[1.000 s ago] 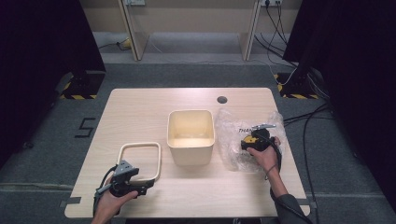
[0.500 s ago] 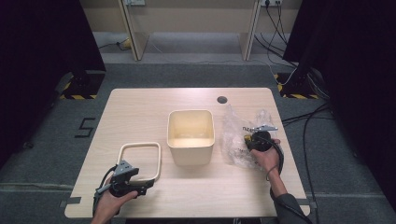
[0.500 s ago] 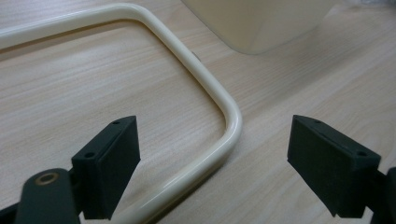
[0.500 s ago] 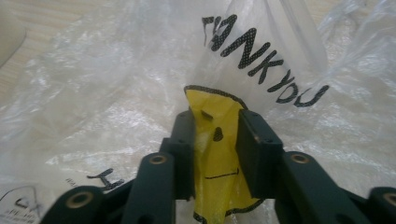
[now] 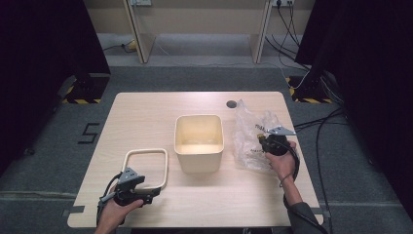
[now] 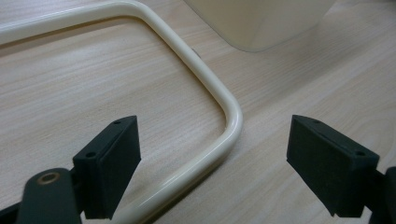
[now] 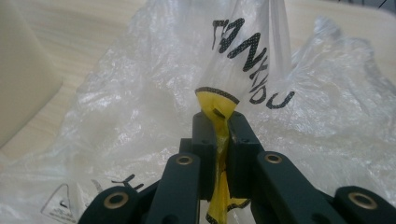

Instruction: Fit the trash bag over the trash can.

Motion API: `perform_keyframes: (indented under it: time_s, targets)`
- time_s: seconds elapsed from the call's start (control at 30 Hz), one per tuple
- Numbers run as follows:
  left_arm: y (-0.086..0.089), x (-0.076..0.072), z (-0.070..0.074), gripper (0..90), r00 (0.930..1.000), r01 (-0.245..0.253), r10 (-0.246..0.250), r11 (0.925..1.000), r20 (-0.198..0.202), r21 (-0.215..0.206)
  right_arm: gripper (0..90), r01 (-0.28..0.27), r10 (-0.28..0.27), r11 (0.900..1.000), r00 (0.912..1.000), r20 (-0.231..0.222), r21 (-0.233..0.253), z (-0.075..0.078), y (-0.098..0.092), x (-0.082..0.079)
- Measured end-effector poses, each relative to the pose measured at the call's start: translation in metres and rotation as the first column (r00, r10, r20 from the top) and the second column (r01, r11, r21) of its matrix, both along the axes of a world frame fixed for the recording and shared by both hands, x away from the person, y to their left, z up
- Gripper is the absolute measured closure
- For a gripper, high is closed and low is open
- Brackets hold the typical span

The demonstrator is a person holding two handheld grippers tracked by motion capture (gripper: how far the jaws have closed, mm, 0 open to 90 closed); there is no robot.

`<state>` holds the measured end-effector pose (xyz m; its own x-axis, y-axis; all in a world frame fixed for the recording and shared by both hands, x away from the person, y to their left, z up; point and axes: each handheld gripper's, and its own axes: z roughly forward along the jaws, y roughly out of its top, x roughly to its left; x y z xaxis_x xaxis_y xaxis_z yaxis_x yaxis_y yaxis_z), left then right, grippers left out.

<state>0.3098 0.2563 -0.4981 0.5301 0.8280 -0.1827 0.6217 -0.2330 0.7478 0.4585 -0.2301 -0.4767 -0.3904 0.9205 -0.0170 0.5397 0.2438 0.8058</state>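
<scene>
High view: your right gripper (image 5: 263, 138) sits at about 3 o'clock on the table (image 5: 146, 112), over the clear plastic bag (image 5: 248, 131), which lies just right of the cream bin (image 5: 198, 141) at table centre. Your left gripper (image 5: 146, 192) rests at about 7 o'clock, at the near right corner of the cream frame (image 5: 144, 168) lying flat on the wood.

Left gripper view: your jaws stand wide apart, gripping nothing. The frame's (image 6: 187, 51) rounded corner lies on the table between them, closer to the left pad (image 6: 114, 163) than to the right one. The bin's base (image 6: 257, 23) shows at 12 o'clock, apart from the frame.

Right gripper view: your jaws are pressed together on a yellow strip (image 7: 215, 105) of the bag (image 7: 140, 102), which carries black lettering above the pinch. Crumpled film spreads behind and to both sides. The bin wall (image 7: 23, 70) shows at 9 o'clock.
</scene>
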Motion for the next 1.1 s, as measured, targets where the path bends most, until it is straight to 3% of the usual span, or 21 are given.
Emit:
perform_keyframes:
  time_s: [0.2,0.37,0.4,0.43,0.53,0.57,0.6,0.7,0.73,0.8,0.9,1.1]
  targets:
    - [0.001,0.001,0.000,17.2,1.0000,-0.005,0.005,1.0000,0.000,-0.003,84.4,-0.011,0.009,0.999,0.9985,0.054,0.052,0.023,-0.003,-0.003]
    - [0.002,0.001,-0.001,17.2,0.9999,-0.011,0.011,0.9999,-0.005,-0.004,84.5,-0.041,0.031,0.995,0.9935,0.109,0.088,0.050,0.005,-0.003]
    - [0.002,0.001,-0.001,17.2,0.9999,-0.012,0.012,0.9999,-0.001,-0.005,84.6,-0.051,0.038,0.994,0.9908,0.130,0.101,0.062,0.008,-0.001]
    - [0.002,0.001,0.000,17.2,0.9999,-0.011,0.011,0.9999,0.001,-0.009,84.6,-0.051,0.038,0.994,0.9908,0.130,0.101,0.062,0.008,-0.001]
    - [0.002,0.001,-0.001,17.2,0.9999,-0.009,0.009,0.9999,-0.004,-0.004,84.6,-0.071,0.053,0.993,0.9834,0.173,0.099,0.087,0.016,0.004]
    - [0.002,0.001,0.000,17.2,0.9999,-0.010,0.010,0.9999,-0.002,-0.006,84.6,-0.071,0.053,0.993,0.9834,0.173,0.099,0.087,0.016,0.004]
    - [0.002,0.002,0.000,17.2,0.9999,-0.011,0.011,0.9999,0.000,-0.012,84.6,-0.078,0.056,0.991,0.9794,0.194,0.111,0.101,0.021,0.007]
    - [0.002,0.001,-0.001,17.2,1.0000,-0.007,0.007,1.0000,-0.006,-0.004,84.7,-0.091,0.065,0.989,0.9757,0.209,0.116,0.110,0.025,0.009]
    - [0.001,0.001,0.000,17.2,1.0000,-0.007,0.007,1.0000,-0.004,-0.005,84.8,-0.104,0.076,0.988,0.9705,0.229,0.111,0.121,0.032,0.011]
    - [0.001,0.001,0.000,17.2,1.0000,-0.008,0.008,0.9999,0.001,-0.009,84.7,-0.107,0.079,0.988,0.9696,0.232,0.113,0.124,0.034,0.012]
    - [0.001,0.001,-0.001,17.3,1.0000,-0.007,0.007,1.0000,-0.005,-0.005,84.7,-0.153,0.123,0.983,0.9593,0.254,0.101,0.138,0.057,0.014]
    - [0.002,0.001,0.000,17.3,1.0000,-0.009,0.009,1.0000,-0.003,-0.004,84.7,-0.195,0.168,0.978,0.9494,0.265,0.078,0.145,0.083,0.016]
